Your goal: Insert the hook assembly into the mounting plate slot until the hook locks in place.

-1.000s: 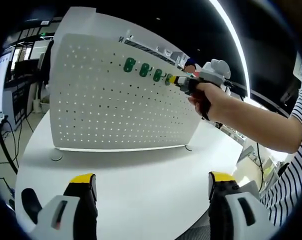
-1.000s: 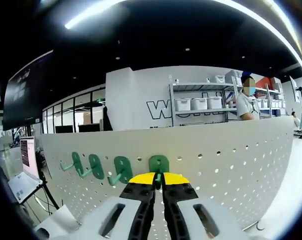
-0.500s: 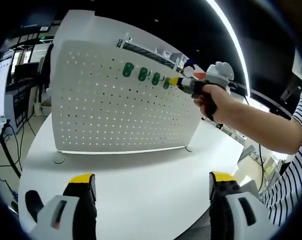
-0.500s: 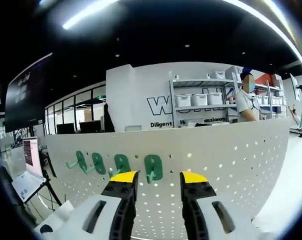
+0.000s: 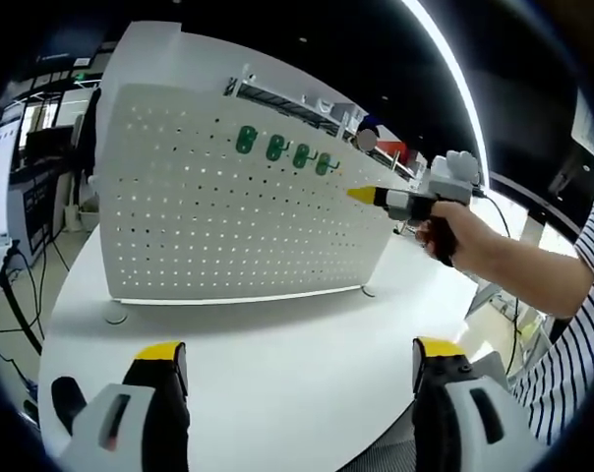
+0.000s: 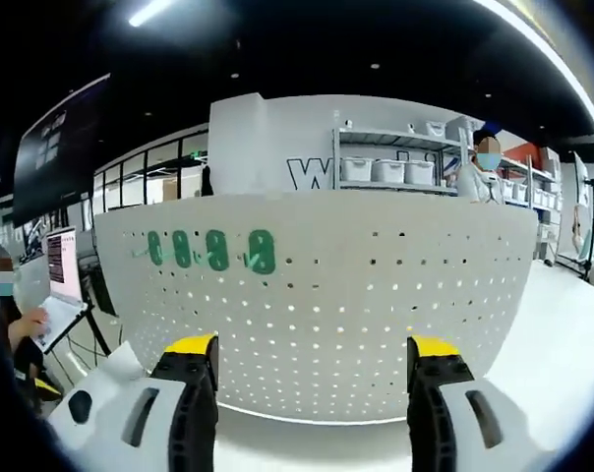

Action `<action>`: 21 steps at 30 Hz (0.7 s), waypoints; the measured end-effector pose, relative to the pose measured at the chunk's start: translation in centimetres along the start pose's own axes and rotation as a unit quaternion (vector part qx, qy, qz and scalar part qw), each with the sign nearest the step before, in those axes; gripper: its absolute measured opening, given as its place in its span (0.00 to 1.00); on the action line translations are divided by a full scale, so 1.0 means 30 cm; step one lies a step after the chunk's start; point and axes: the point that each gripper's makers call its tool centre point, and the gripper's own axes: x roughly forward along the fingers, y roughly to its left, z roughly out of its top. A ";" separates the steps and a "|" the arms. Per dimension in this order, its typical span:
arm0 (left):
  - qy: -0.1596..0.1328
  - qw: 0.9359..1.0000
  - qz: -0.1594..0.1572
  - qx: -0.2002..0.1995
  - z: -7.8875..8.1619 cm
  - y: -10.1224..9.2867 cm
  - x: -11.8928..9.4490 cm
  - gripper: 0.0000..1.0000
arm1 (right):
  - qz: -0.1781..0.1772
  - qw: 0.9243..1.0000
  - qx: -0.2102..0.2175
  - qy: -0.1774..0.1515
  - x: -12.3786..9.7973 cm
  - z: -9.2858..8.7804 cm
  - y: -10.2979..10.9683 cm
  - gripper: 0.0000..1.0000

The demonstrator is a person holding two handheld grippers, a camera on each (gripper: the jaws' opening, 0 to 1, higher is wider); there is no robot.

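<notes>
A white pegboard plate [image 5: 228,216] stands upright on the table, with several green hooks [image 5: 274,147] hung in a row along its top. In the right gripper view the same hooks [image 6: 216,249] sit at the board's [image 6: 376,295] upper left. My right gripper [image 6: 312,346] is open and empty, a short way back from the board. It also shows in the left gripper view as the right gripper [image 5: 361,195], held by a hand [image 5: 445,231], apart from the rightmost hook [image 5: 322,162]. My left gripper [image 5: 299,354] is open, low over the table.
The round white table [image 5: 277,334] carries the board and has bare room in front of it. Behind the board stand shelves with bins [image 6: 376,172] and a person [image 6: 479,182]. A laptop [image 6: 56,295] sits to the left.
My right gripper opened, let go of the rightmost green hook on the board, and drew back from it. The hook stays on the board. The left gripper has barely moved.
</notes>
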 end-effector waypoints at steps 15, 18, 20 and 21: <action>0.007 1.000 -0.004 0.000 -0.010 -0.012 0.002 0.99 | 0.020 0.995 -0.076 0.068 -0.209 -0.301 -0.094 0.84; 0.008 1.000 -0.002 0.000 -0.014 -0.010 0.001 1.00 | 0.011 0.990 -0.102 0.096 -0.251 -0.368 -0.117 0.85; 0.011 1.000 0.000 0.000 -0.020 -0.009 0.001 1.00 | 0.013 0.990 -0.092 0.103 -0.274 -0.399 -0.122 0.86; 0.011 1.000 0.000 -0.001 -0.021 -0.010 0.001 1.00 | 0.013 0.990 -0.087 0.109 -0.285 -0.412 -0.125 0.86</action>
